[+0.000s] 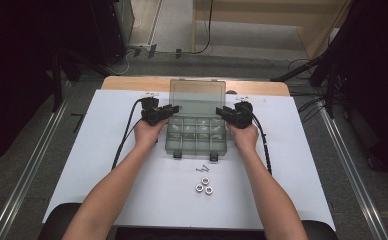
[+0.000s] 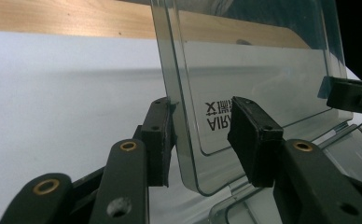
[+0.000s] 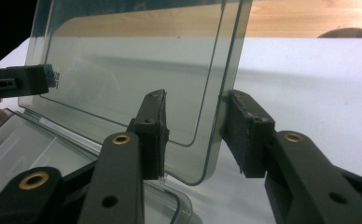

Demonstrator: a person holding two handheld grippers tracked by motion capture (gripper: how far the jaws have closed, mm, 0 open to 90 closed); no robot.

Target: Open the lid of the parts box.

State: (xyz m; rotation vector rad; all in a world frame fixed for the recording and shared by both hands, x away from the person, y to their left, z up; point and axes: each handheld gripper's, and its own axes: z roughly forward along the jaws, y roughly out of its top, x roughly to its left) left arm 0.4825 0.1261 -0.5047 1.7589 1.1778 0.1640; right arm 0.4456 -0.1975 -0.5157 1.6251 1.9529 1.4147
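Note:
A clear grey compartment box sits mid-table with its lid standing upright. My left gripper is at the lid's left edge and my right gripper at its right edge. In the left gripper view the lid passes between the jaws of my left gripper; the outer pad is at its edge and the inner pad stands clear. In the right gripper view my right gripper straddles the lid the same way, its inner pad well off the plastic. Both grippers are open.
Three metal nuts and two small screws lie on the white sheet just in front of the box. The wooden table edge runs behind it. Cables trail from both grippers along the person's forearms.

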